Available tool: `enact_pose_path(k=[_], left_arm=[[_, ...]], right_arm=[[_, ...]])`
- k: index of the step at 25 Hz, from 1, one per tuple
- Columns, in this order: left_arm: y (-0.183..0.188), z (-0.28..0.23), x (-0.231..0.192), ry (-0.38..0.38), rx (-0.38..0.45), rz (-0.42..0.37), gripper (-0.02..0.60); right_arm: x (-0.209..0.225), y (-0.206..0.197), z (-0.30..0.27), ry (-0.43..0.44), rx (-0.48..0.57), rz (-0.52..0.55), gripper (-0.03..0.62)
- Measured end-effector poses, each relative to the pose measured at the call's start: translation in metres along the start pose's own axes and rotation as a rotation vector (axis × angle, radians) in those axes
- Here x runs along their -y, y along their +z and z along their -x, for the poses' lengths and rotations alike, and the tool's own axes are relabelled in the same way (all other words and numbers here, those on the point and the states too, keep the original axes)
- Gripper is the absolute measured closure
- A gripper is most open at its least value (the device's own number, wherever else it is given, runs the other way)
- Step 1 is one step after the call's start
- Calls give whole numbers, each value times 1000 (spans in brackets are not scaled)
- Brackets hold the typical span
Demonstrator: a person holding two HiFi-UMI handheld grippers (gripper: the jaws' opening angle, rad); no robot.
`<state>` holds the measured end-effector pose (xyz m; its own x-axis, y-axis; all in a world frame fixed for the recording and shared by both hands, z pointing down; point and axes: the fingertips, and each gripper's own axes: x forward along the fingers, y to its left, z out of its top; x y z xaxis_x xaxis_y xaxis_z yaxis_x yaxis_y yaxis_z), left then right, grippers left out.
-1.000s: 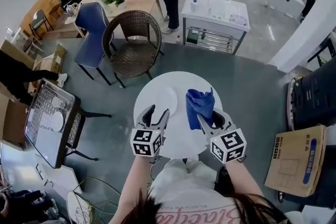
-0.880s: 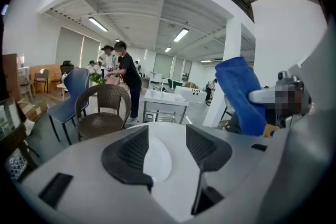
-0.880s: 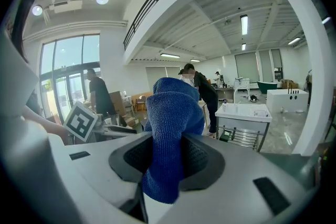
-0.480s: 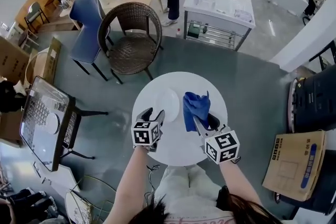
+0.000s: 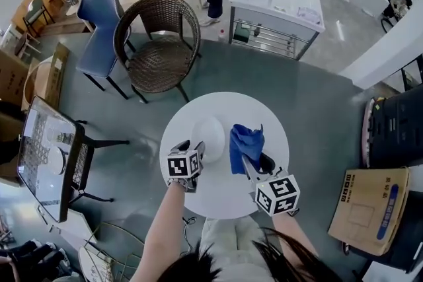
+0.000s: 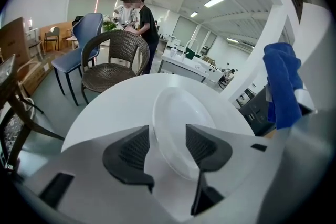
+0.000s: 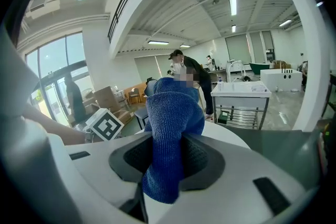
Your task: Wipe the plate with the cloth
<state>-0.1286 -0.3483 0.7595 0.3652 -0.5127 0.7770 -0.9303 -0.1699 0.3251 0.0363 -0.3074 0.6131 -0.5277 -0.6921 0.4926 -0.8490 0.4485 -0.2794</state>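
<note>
While the blue cloth (image 7: 170, 118) is clamped between the jaws of the right hand-held gripper (image 7: 176, 157), the white plate (image 5: 210, 134) lies on the round white tabletop (image 5: 225, 193), just beside the cloth and not seen to be touched by it. The left hand-held gripper (image 6: 168, 147) is held with its jaws apart. The plate's near rim shows in the gap between them, but neither pad is seen pressing on it. Wiping is judged not yet begun.

Several failures can be foreseen. The plate looks smooth and thin-rimmed. If the left jaws are closed on the very edge only, it may be levered out of the grasp or pushed off across the equally smooth tabletop. If the cloth is brought down before the plate is steadied, the plate is likely to be dragged along with the stroke rather than wiped.

The cloth is pinched along a narrow fold, with most of it bunched beyond the jaws. Under friction it may be pulled free, or the hard jaw tips may be scraped against the plate instead of the fabric. The two hand-held grippers are held near each other, so a knock between them during the stroke cannot be excluded.
</note>
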Motion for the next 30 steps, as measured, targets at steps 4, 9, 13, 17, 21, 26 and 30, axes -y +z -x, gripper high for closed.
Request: enact_pose_path(k=[4,9,13,17,21,26,30], left_arm=[[-6,-6,-10,67,-11,-3,410],[-8,-7,-10,99,-31,-58,465],[-2,-7,-4,62,-29,-15,488],[1,-2,2,-7,18,80,514],[9,10,15,-119,96,196,538],[17,27,31,-231,170,354,558],[22,45,42,-269,216,372,558]], right_arm=[[5,-3,-1,-8,-8,-5,461],[11,-9,0,-15,-20,-15,461],[12,-10,2,-14,-23,-13,461],[14,-6,8,-16,-16,-10,461],[19,0,16,-24,-8,-5,461],[19,11,27,-26,14,-2,461],[13,22,38,-18,41,12,461]])
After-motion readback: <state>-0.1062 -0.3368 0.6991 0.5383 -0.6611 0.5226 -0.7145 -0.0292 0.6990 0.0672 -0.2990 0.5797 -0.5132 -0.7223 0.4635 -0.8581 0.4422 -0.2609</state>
